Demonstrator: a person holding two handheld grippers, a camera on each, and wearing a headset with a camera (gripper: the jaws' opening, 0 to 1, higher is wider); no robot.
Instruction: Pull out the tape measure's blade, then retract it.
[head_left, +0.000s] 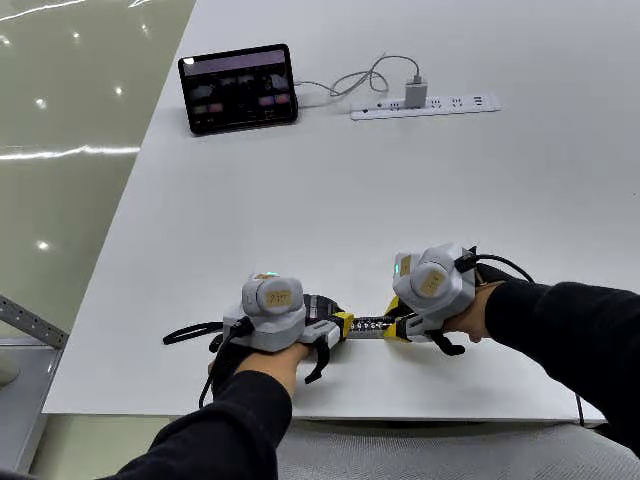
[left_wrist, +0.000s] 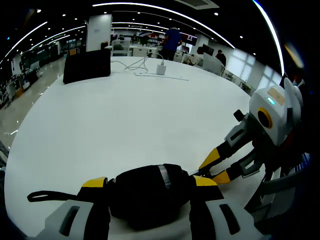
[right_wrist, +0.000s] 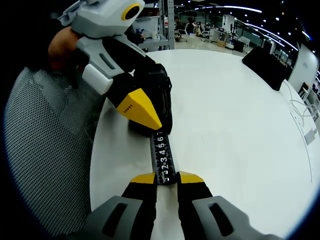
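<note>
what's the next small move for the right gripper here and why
Probably draw the right gripper straight away from the tape measure case: its jaws are shut on the blade, only a short length is out, and the left gripper clamps the case.

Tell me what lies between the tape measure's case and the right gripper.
A short stretch of pulled-out blade runs from the case to the right gripper, which pinches its end. The right gripper view shows it.

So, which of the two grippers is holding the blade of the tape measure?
The right gripper: its jaws pinch the numbered blade, while the left gripper clamps the black case.
</note>
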